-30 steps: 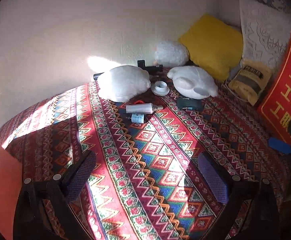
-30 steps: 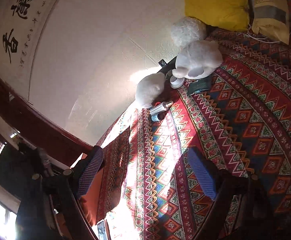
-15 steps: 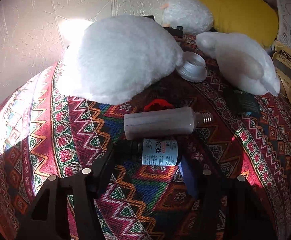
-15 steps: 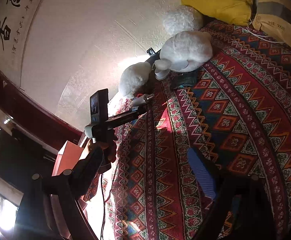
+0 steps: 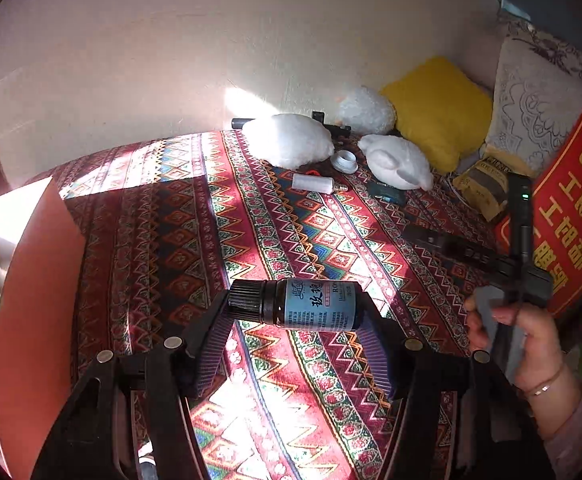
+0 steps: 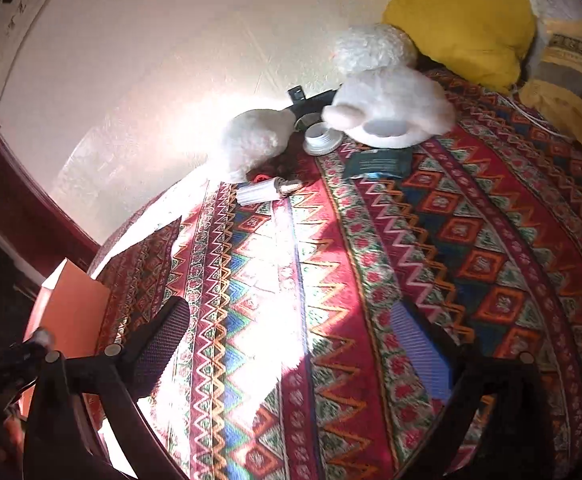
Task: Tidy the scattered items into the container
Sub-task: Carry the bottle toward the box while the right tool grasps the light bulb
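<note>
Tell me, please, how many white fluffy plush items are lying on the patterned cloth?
3: one nearest the sunlit wall patch, a round one against the wall beside the yellow cushion, one just right of the white cap. Others may be hidden.

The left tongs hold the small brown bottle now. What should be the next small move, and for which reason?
Probably carry the small brown bottle leftward toward the orange box. The left tongs are shut on it, lifted above the patterned cloth, and the box stands at the cloth's left edge, apparently the container. The right tongs are open and empty, so they can wait.
</note>
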Available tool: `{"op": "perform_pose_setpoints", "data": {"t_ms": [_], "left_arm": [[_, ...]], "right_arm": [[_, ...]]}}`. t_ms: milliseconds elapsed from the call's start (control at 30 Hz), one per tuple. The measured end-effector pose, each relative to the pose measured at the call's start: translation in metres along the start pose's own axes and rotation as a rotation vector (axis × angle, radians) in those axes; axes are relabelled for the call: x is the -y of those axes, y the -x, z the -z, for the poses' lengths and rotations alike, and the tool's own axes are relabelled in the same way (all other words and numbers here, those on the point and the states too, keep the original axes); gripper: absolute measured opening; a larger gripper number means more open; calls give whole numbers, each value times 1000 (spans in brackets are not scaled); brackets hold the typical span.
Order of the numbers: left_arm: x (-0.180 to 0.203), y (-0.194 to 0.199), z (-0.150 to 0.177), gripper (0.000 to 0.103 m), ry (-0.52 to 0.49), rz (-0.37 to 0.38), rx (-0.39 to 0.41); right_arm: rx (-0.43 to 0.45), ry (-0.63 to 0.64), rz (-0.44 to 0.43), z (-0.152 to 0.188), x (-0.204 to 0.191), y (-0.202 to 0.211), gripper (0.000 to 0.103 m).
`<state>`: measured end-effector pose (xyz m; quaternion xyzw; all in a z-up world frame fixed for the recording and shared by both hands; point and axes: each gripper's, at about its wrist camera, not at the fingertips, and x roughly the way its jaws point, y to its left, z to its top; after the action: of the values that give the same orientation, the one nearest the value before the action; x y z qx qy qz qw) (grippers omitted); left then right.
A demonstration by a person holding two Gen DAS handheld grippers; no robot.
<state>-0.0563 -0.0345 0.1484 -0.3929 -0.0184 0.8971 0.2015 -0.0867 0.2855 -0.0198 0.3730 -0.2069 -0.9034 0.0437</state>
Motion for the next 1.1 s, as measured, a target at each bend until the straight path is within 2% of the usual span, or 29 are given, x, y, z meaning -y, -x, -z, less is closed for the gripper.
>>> {"op": "perform_pose_setpoints", "data": {"t_ms": [133, 233, 333, 433, 467, 500, 567, 633, 667, 700, 767, 933, 1100], "left_arm": [[-35, 16, 8, 59, 49, -26, 30], [-54, 11, 6, 59, 54, -51, 23], [-68, 11, 5, 59, 32, -125, 13], [-87, 21, 2, 59, 48, -150, 34], [-93, 25, 2, 59, 61, -157, 41], [-100, 29, 2, 59, 76, -161, 47], [-112, 38, 3, 59, 117, -155, 61], [-119, 50, 6, 59, 149, -141, 83], [-120, 55, 7, 59, 155, -136, 94], [-121, 61, 8, 59, 159, -133, 106], [-120, 70, 11, 59, 168, -124, 122], [-122, 89, 20, 59, 189, -122, 149], [-141, 114, 22, 59, 257, -122, 196]], "right_arm": [[-43, 113, 92, -30, -40, -81, 102], [-67, 105, 182, -59, -51, -136, 102], [-61, 82, 267, -84, -54, -175, 102], [-103, 95, 362, -93, -55, -206, 102], [-126, 108, 403, -92, -54, -211, 92], [-126, 112, 428, -90, -52, -209, 85], [-133, 94, 363, -86, -48, -194, 64], [-164, 24, 262, -79, -39, -173, 60], [-169, -4, 217, -75, -35, -159, 39], [-173, -22, 171, -70, -33, -144, 29], [-179, -27, 99, -56, -33, -110, 28], [-192, 49, 9, -22, -58, -25, 28], [-177, 44, -72, -8, -84, 33, 28]]}}
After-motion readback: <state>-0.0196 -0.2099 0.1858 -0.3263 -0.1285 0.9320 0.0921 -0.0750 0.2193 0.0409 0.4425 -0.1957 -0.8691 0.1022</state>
